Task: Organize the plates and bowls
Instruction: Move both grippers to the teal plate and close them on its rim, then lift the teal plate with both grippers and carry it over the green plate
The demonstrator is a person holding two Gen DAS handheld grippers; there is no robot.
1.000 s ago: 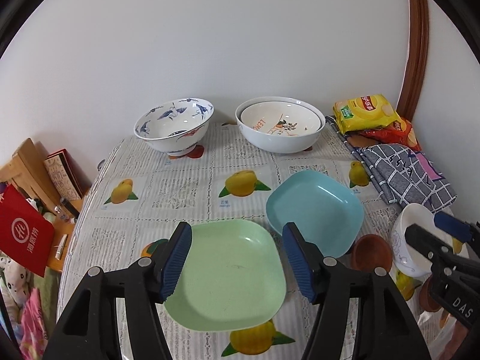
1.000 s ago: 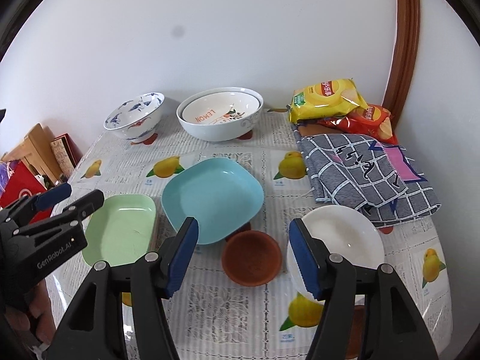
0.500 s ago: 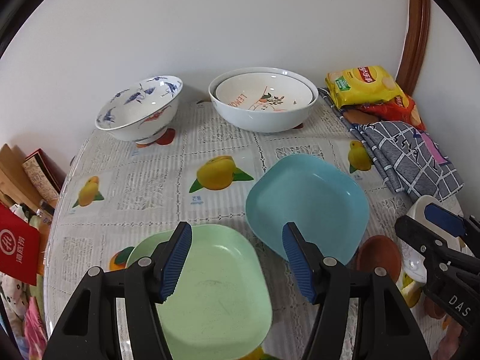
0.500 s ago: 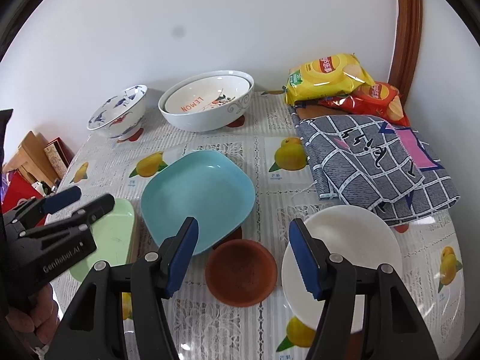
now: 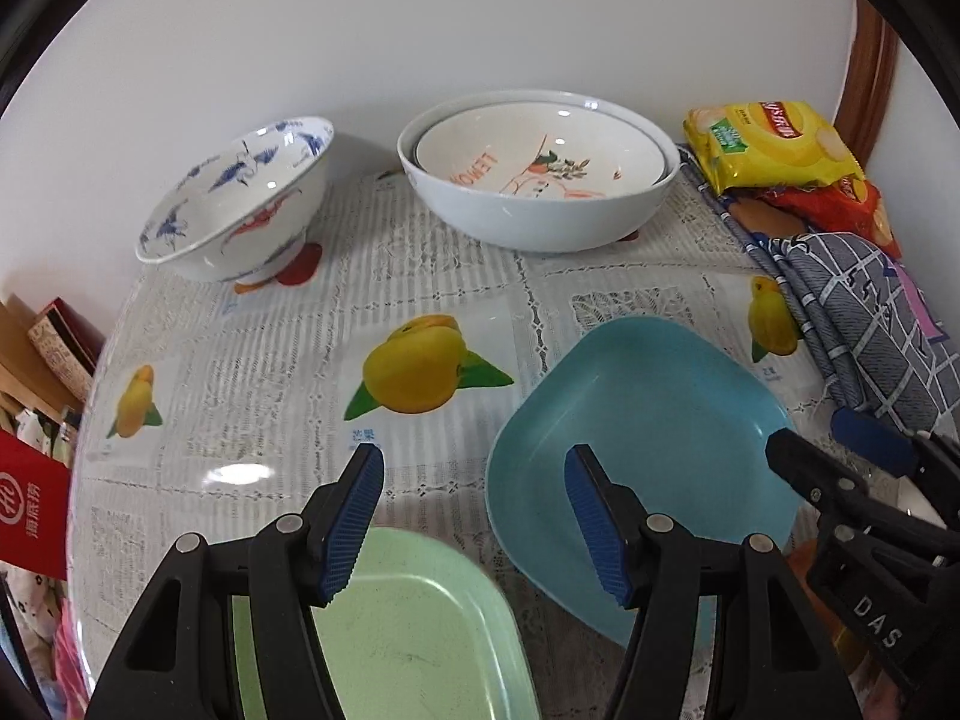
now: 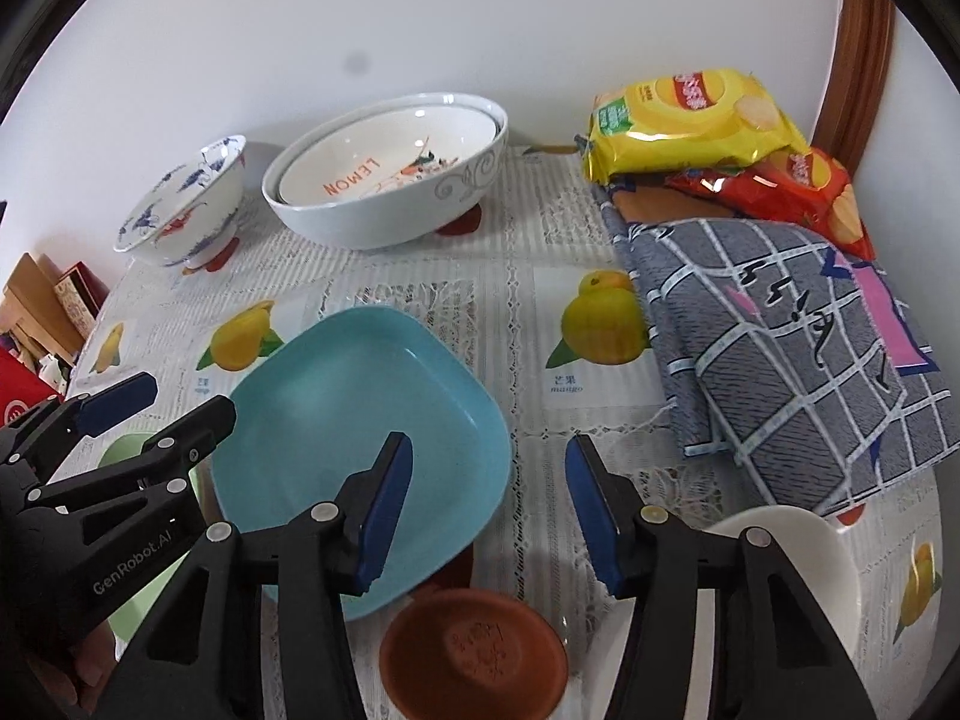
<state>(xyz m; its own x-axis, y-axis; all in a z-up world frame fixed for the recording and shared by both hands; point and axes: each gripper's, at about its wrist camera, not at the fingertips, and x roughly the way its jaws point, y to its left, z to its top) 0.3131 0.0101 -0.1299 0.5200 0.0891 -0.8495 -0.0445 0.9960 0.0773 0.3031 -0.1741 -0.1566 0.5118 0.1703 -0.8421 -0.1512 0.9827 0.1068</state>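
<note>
Green plate cut off below; white plate partly hidden.

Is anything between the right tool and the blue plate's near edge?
Nothing visible. The right tool hangs open over the blue plate's right edge, its jaws just narrowed with nothing gripped. The brown saucer lies nearer, tucked under the rim.

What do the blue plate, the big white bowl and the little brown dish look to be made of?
Blue plate: probably matte plastic or melamine, with a dull, even colour and soft sheen. Big white bowl: likely glazed ceramic, with sharp glints and printed decoration. Brown dish: possibly unglazed clay, with a flat, earthy surface.
</note>
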